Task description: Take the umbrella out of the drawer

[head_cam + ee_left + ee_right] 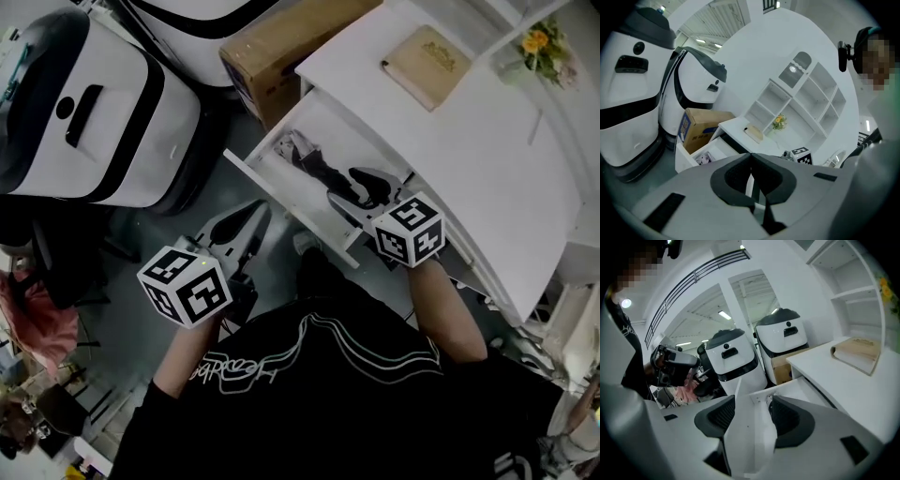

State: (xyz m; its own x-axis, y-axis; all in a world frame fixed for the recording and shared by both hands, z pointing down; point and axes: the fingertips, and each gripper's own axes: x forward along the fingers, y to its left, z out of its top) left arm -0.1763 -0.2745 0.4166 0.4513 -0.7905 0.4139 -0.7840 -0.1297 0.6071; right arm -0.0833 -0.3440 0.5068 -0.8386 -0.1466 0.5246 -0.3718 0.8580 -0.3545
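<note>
Umbrella (328, 173): folded, black-and-white fabric, lying inside open white drawer (281, 199). Right gripper (750, 404) over drawer, jaws released, wide. Left gripper (751, 159) outside drawer, clenched, empty.

Left tongs (751, 155) pressed together; open drawer (684, 161) beyond.

Bright white counter (487, 159) nearly washed out by light from above, floor (122, 319) and black shirt (328, 394) dim, left gripper view and right gripper view bent round with dark corners, ceiling strip lights (724, 315) glowing
</note>
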